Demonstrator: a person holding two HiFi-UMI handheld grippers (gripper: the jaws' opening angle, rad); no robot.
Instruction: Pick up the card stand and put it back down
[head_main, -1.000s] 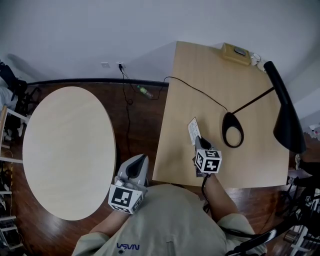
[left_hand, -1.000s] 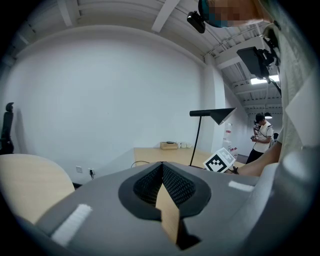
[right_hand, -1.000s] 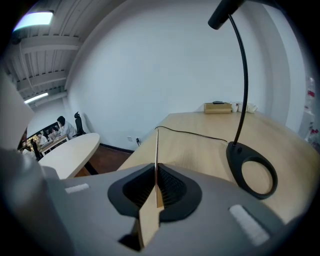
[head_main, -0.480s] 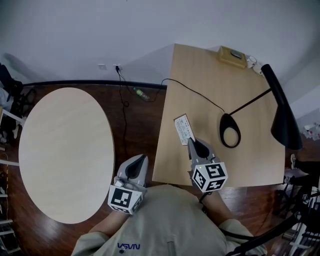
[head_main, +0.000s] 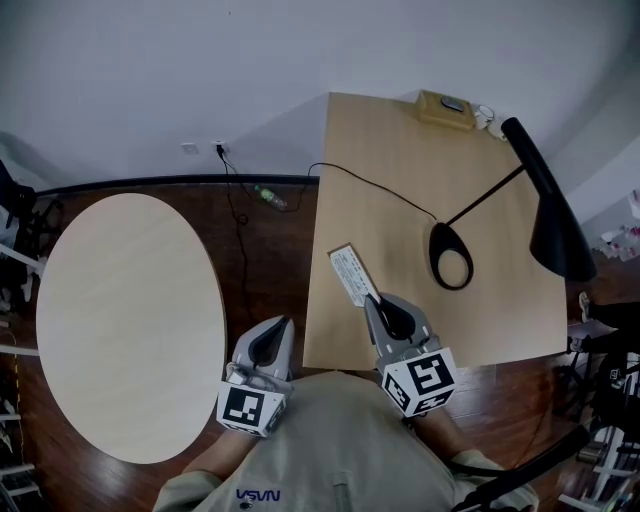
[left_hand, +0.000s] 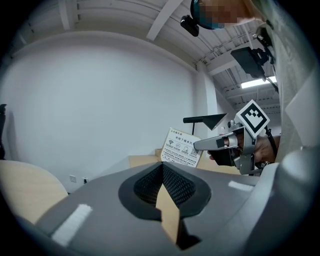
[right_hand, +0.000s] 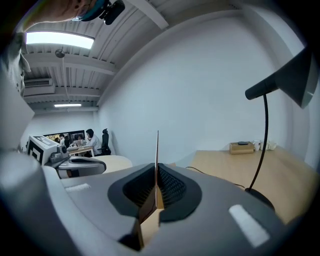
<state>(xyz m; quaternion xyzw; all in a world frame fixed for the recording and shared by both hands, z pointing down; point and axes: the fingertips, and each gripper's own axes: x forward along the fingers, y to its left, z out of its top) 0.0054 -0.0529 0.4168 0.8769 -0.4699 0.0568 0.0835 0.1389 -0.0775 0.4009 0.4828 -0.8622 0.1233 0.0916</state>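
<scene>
Above the tabletop's near-left edge, the right gripper pinches the card stand by its lower edge, clear of the wood, so the lift looks done and lowering it upright comes next; the left gripper hangs closed, empty.

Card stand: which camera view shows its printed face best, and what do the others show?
The left gripper view: the card stand faces that camera, print visible. The head view shows it small from above; the right gripper view shows only its thin edge, pinched in the right claw.
</scene>
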